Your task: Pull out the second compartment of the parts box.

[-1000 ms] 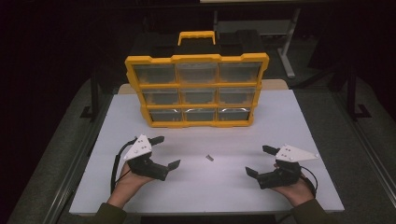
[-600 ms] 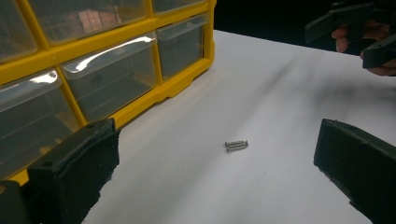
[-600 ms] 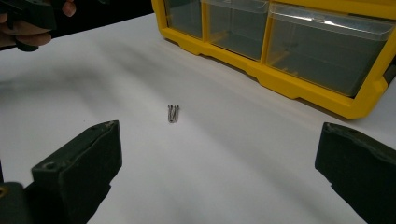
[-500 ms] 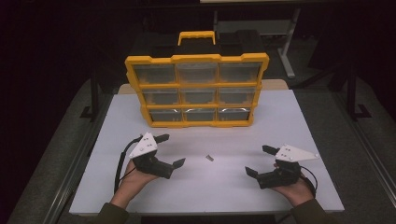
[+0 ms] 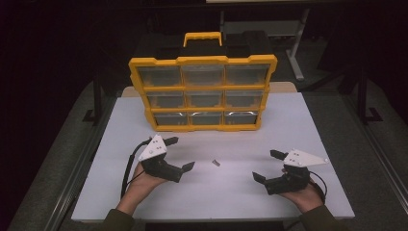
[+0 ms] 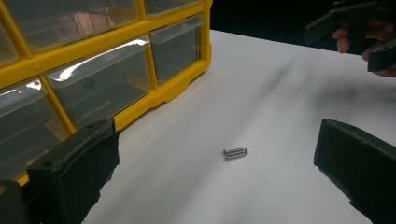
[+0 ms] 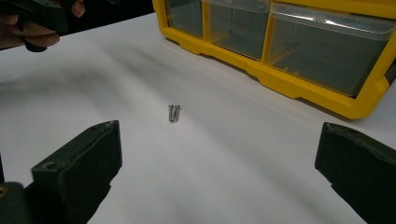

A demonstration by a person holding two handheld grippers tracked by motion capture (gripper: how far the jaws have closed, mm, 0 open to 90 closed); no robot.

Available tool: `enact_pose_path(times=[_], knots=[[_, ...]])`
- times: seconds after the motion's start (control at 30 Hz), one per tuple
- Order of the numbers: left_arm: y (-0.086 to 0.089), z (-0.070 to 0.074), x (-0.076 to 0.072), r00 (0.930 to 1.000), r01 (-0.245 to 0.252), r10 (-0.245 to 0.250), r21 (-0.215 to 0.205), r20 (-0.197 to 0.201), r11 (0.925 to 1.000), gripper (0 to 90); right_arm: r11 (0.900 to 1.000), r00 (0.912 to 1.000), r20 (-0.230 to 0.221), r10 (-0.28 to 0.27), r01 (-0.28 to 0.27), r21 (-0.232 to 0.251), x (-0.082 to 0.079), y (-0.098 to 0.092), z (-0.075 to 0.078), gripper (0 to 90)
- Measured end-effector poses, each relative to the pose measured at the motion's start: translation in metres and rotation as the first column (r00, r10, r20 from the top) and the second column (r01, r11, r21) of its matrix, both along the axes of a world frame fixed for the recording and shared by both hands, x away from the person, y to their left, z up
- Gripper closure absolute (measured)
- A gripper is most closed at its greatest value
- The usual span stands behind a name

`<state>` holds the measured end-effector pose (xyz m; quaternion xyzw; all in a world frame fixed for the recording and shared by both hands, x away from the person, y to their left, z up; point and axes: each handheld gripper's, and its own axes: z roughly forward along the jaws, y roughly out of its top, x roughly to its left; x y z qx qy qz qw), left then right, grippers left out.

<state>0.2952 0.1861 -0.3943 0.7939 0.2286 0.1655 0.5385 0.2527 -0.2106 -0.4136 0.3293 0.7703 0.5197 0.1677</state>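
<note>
Two small metal screws [image 5: 216, 163] lie side by side on the white table [image 5: 308, 125], between my two grippers. In the left gripper view the screws [image 6: 235, 153] rest just ahead of my jaws, and in the right gripper view the screws [image 7: 174, 113] sit a bit farther off. My left gripper [image 5: 181, 153] is open and empty, left of the screws. My right gripper [image 5: 266, 165] is open and empty too, to their right. A yellow organiser [image 5: 202, 91] with clear drawers stands upright behind them.
The organiser's bottom drawers [image 6: 100, 84] are shut and stand close to my left jaw. Its yellow base [image 7: 299, 88] runs along the far right in the right gripper view. The table's front edge [image 5: 202, 219] is just behind both hands.
My left gripper has shifted a little to the right, toward the screws. The right gripper and the screws have stayed put.
</note>
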Motion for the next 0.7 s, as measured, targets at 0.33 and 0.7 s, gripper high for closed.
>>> enact_pose_path(times=[0.33,0.7], knots=[[-0.009,-0.001,0.006,1.0000,0.008,-0.008,0.009,0.002,0.9999,0.0,1.000,0.9999,-0.010,0.001,-0.001,-0.004,0.000,0.000,0.000,0.0],[-0.016,0.000,0.013,0.9999,0.014,-0.014,0.002,0.004,0.9999,0.0,1.000,0.9999,-0.017,-0.002,0.002,-0.009,0.000,0.000,0.000,0.0]])
